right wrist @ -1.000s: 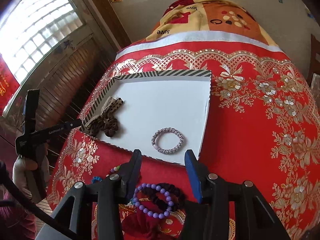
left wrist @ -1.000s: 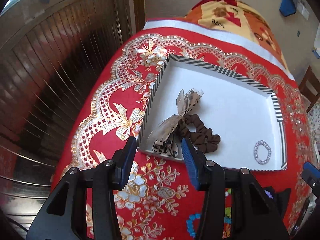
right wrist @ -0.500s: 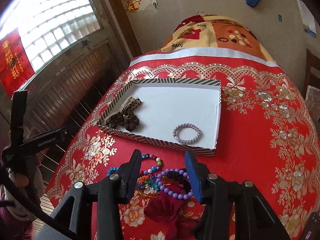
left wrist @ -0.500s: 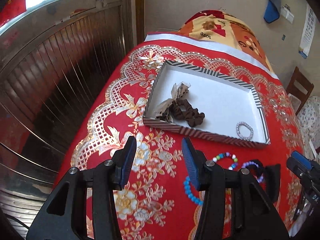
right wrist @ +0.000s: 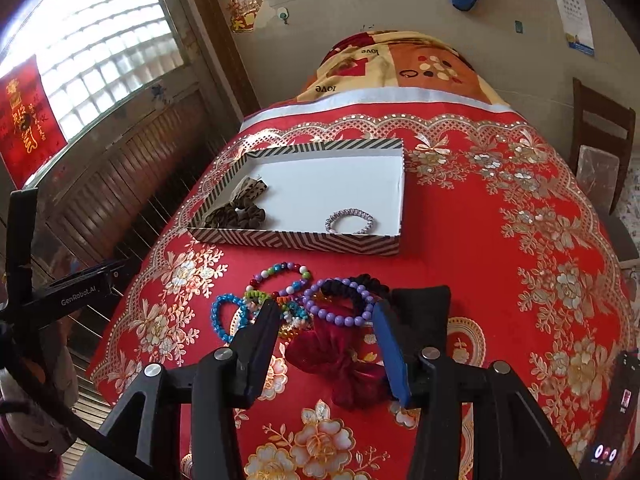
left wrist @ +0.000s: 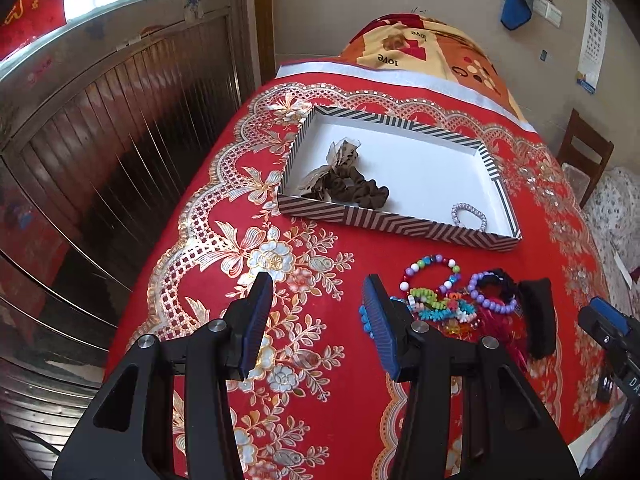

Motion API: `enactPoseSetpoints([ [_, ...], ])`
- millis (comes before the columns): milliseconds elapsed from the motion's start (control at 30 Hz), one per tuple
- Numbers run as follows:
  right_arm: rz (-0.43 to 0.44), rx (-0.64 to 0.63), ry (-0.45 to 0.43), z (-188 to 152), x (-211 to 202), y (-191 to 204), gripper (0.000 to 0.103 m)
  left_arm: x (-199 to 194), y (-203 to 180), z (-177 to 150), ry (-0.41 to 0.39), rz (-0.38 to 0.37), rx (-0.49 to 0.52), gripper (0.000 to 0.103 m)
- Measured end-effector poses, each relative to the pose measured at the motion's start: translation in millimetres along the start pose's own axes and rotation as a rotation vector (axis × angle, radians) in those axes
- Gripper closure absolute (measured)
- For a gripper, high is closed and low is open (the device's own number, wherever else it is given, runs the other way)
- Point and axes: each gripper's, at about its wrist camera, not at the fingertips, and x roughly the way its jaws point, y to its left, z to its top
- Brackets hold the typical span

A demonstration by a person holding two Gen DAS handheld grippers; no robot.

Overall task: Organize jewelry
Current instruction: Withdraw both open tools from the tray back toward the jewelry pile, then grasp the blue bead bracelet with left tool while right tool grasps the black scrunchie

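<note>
A red cloth (left wrist: 344,248) with gold floral and lattice embroidery covers the tabletop; at its far end lies an orange and yellow blanket (right wrist: 400,68) printed with "love". Dark wooden slatted panelling (left wrist: 120,128) and a glass-block window (right wrist: 92,48) fill the left of both views, a plain wall with a blue cloth (left wrist: 516,4) hanging on it runs along the top, and a wooden chair (left wrist: 582,156) stands at the right edge.

The striped tray (left wrist: 396,222) sits in the middle of the frame, its long axis running left to right across the right wrist view and tilted down to the right in the left wrist view. Inside it, a brown scrunchie (left wrist: 360,190) with a sheer bow (left wrist: 340,152) lies in the left part, and a silver beaded bracelet (right wrist: 349,221) lies near the tray's front right corner, well apart from the scrunchie.

Below the tray, on the cloth, is a heap of jewelry: a multicolour bead bracelet (right wrist: 280,274), a blue bead bracelet (right wrist: 222,316), a purple bead bracelet (right wrist: 340,312) touching a black hair tie (right wrist: 360,282), a red velvet scrunchie (right wrist: 340,364) and a black pad (right wrist: 424,312) just right of them.

The left claw (left wrist: 316,320) hangs spread wide over bare cloth, left of the heap. The right claw (right wrist: 326,340) is also spread, empty, its fingers straddling the purple bracelet and red scrunchie.
</note>
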Motion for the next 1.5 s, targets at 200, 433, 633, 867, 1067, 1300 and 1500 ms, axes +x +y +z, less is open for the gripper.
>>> enactPoseSetpoints([
  [200, -0.036, 0.021, -0.006, -10.1, -11.2, -8.2, 0.052, -2.6, -1.1, -6.0, 0.012, -0.019, 0.01, 0.056],
  [433, -0.059, 0.02, -0.001, -17.2, -15.0, -12.6, 0.051, -2.1, -2.0, -11.7, 0.03, -0.042, 0.017, 0.056],
  [633, -0.059, 0.025, 0.012, -20.1, -11.6, -14.6, 0.052, 3.0, -0.7, -16.7, 0.06, -0.074, 0.011, 0.056],
  [867, -0.052, 0.025, 0.036, -21.1, -3.4, -15.6, 0.051, 18.7, -4.0, -24.9, 0.124, -0.12, 0.005, 0.056],
  [1067, -0.038, 0.015, 0.041, -18.9, 3.3, -17.7, 0.051, 33.3, -11.4, -31.0, 0.176, -0.148, 0.017, 0.056],
  [1300, -0.006, -0.03, 0.054, -9.9, 24.4, -19.5, 0.052, 51.5, -12.0, -32.8, 0.218, -0.137, -0.001, 0.056],
  [1500, 0.02, -0.102, 0.096, 1.4, 56.3, -17.1, 0.053, 72.2, -13.4, -31.9, 0.261, -0.139, -0.019, 0.056],
])
